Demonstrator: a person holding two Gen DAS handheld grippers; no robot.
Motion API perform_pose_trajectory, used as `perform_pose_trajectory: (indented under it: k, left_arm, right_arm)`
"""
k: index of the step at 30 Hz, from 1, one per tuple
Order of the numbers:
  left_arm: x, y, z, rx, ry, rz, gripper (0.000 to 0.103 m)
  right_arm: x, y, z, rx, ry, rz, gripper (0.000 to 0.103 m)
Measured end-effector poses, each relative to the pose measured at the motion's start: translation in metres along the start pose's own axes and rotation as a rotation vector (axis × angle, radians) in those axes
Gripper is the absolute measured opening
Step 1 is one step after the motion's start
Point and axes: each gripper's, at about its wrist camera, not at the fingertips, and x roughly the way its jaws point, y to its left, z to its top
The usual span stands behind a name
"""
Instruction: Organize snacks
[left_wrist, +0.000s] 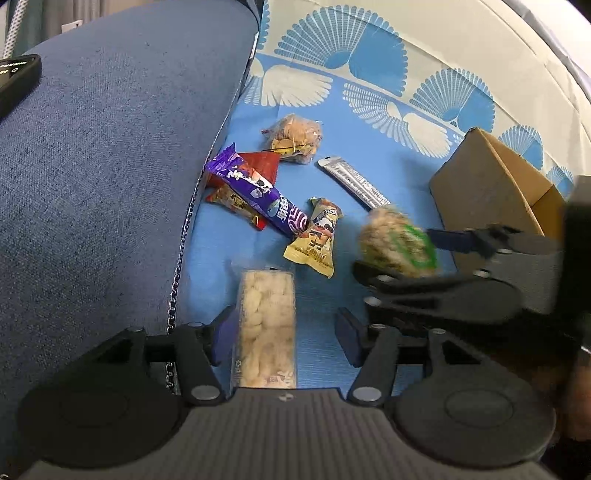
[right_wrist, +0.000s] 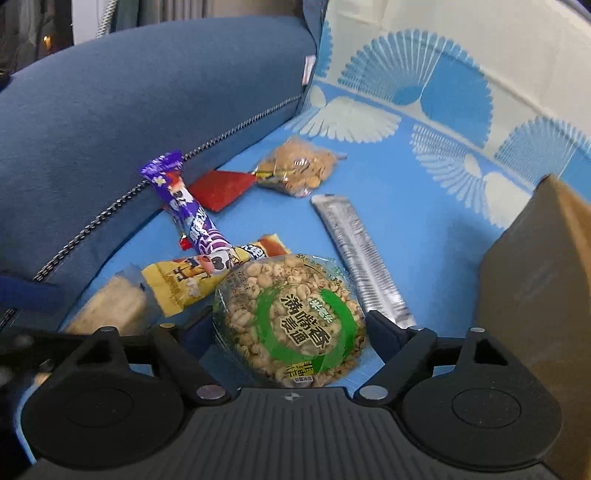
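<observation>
Snacks are scattered on a blue patterned sheet (right_wrist: 424, 206) beside a blue cushion (right_wrist: 147, 96). A brown cardboard box (left_wrist: 487, 184) stands open at the right — judged the likely collecting place, though its inside is not shown.

Right gripper (right_wrist: 291, 325): a round puffed-grain cake (right_wrist: 291, 317) in a clear wrapper with a green ring is seen between the fingers. The right pad touches the wrapper's edge; the left side is hidden behind the cake. Whether it is clamped cannot be told. In the left wrist view the cake (left_wrist: 399, 240) appears lifted near the box, but blurred.

Left gripper (left_wrist: 284, 332): fingers stand apart around a long clear pack of pale puffs (left_wrist: 267, 325). The left pad lies close against the pack, the right pad stays well clear — not gripped.

Left on the sheet: a purple bar (right_wrist: 195, 214) over a red packet (right_wrist: 221, 188), a yellow wrapper (right_wrist: 192, 277), a silver stick pack (right_wrist: 358, 258), and a bag of small brown biscuits (right_wrist: 299, 166).

Step in hand, as judged: the round cake is being carried toward the box while the pale pack is lined up for a pick. Next is called for — the cake brought over the box opening and released, and the left fingers closed squarely on the pack's long sides.
</observation>
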Motion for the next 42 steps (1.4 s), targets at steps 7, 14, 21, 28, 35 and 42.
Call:
perform_pose_trajectory:
  k: [7, 14, 21, 28, 35, 42]
  left_arm:
    - [0.002, -0.001, -0.001, 0.009, 0.019, 0.008, 0.063]
    - [0.002, -0.002, -0.003, 0.002, 0.041, 0.015, 0.063]
    - [0.010, -0.007, -0.003, 0.013, 0.077, 0.069, 0.064]
    - [0.017, -0.010, -0.002, 0.028, 0.109, 0.090, 0.065]
    - [0.022, -0.012, -0.001, 0.039, 0.127, 0.108, 0.065]
    - [0.023, -0.013, -0.002, 0.049, 0.134, 0.114, 0.065]
  right_arm:
    - [-0.072, 0.004, -0.016, -0.026, -0.006, -0.057, 0.085]
    - [-0.120, 0.016, -0.063, -0.022, -0.044, 0.063, 0.086]
    - [-0.087, 0.023, -0.093, 0.018, 0.032, 0.074, 0.086]
    - [-0.073, 0.026, -0.099, 0.015, 0.077, 0.064, 0.090]
    - [-0.073, 0.022, -0.097, 0.020, 0.078, 0.086, 0.092]
    - [-0.072, 0.017, -0.095, 0.038, 0.071, 0.091, 0.093]
